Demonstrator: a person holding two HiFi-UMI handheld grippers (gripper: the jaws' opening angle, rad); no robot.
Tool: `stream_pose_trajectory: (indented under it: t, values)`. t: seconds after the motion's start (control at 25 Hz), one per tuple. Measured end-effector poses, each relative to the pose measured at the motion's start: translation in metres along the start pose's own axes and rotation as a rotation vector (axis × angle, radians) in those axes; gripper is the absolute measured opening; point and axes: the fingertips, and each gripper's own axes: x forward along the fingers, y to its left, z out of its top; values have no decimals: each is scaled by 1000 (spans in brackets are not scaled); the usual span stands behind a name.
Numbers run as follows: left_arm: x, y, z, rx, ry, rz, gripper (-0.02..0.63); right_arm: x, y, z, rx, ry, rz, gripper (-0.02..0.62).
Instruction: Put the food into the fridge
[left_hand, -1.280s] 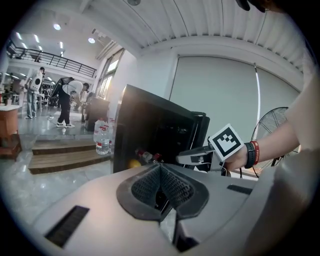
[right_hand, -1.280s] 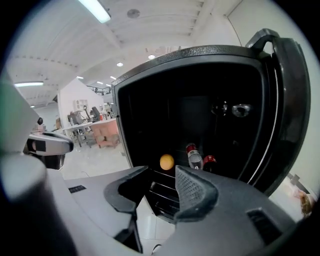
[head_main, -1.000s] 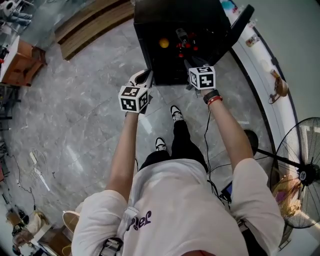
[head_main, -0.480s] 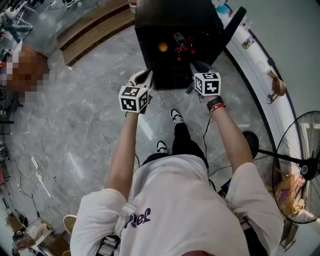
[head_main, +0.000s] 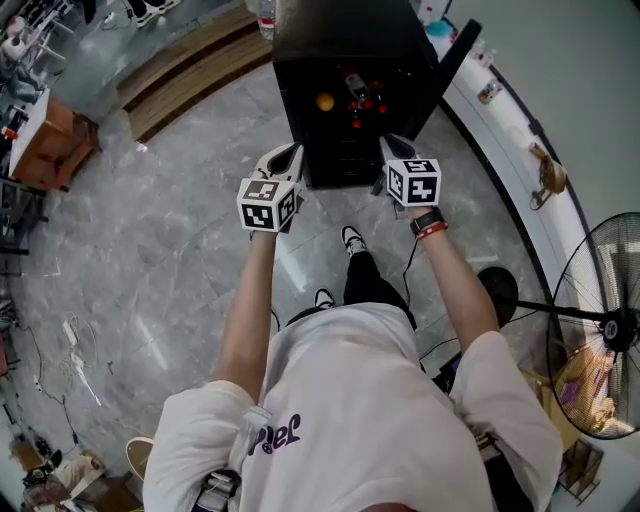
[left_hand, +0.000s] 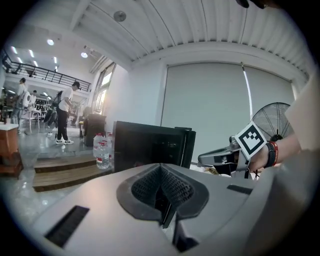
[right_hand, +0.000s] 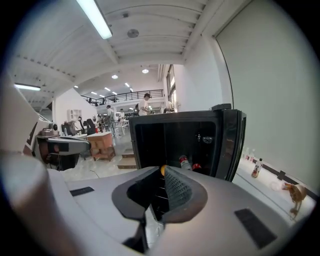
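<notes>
The food, an orange (head_main: 325, 101), a bottle (head_main: 354, 84) and some red items (head_main: 376, 99), sits inside the fridge (head_main: 340, 30) just ahead of both sets of fingers, with the door (head_main: 452, 60) open. The left gripper (head_main: 283, 158) has its fingers closed on nothing. The right gripper (head_main: 393, 148) is closing its fingers with nothing between them, probably because its load is delivered.

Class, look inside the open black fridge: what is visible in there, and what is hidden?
Inside the fridge are an orange fruit, a bottle and some small red items. The lower part and the back are too dark to make out.
</notes>
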Motion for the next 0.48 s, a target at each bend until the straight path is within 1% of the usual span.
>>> stream_pose_trajectory:
  t: [0.08, 0.24, 0.36, 0.48]
  values:
    - [-5, -3, 1, 9, -3, 2, 17, -8, 3, 0, 13, -9, -12, 34]
    - [-21, -5, 6, -5, -23, 5, 17, -26, 8, 4, 34, -32, -57, 34]
    - [-31, -8, 16, -5, -48, 10, 17, -41, 8, 13, 47, -76, -96, 21]
    - [-42, -9, 27, 5, -79, 35, 17, -55, 13, 21, 37, -124, -123, 15]
